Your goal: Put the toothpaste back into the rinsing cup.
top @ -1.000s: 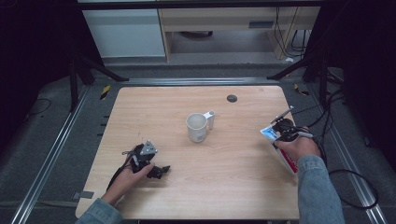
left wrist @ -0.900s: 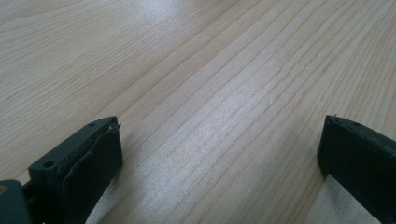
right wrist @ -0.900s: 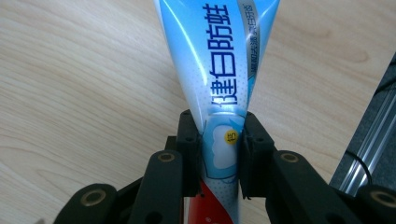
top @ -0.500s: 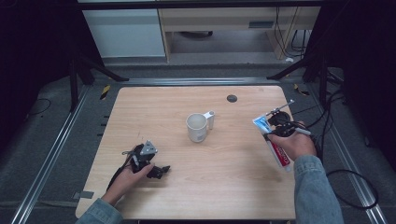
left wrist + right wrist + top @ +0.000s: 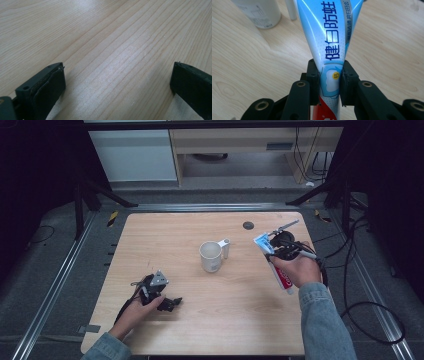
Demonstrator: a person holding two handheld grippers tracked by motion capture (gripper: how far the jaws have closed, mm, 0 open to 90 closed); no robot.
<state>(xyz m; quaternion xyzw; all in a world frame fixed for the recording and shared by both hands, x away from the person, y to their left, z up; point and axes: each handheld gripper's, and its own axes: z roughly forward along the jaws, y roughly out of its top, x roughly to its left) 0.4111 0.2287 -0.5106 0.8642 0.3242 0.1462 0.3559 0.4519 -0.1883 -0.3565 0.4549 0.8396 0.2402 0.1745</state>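
High view, right tongs (image 5: 272, 251): at 3 o'clock of the table (image 5: 200, 330), they pinch the toothpaste tube (image 5: 281, 275), which is held above the wood in the right hand (image 5: 300, 270).
High view, tube: blue flat end points to 11 o'clock, red part to 5 o'clock.
High view, mug (image 5: 211, 256): white, upright, near the table middle, at 9 o'clock of the tube and apart from it.
High view, left tongs (image 5: 167, 303): at 7 o'clock of the table, low on the wood, in the left hand (image 5: 137, 307).
Left gripper view, left tongs (image 5: 117, 80): jaws spread wide, bare wood between them.
Right gripper view, right tongs (image 5: 329, 82): jaws pressed on the tube (image 5: 329, 45) at its blue part.
Right gripper view, mug (image 5: 259, 11): at 11 o'clock, behind the tube.
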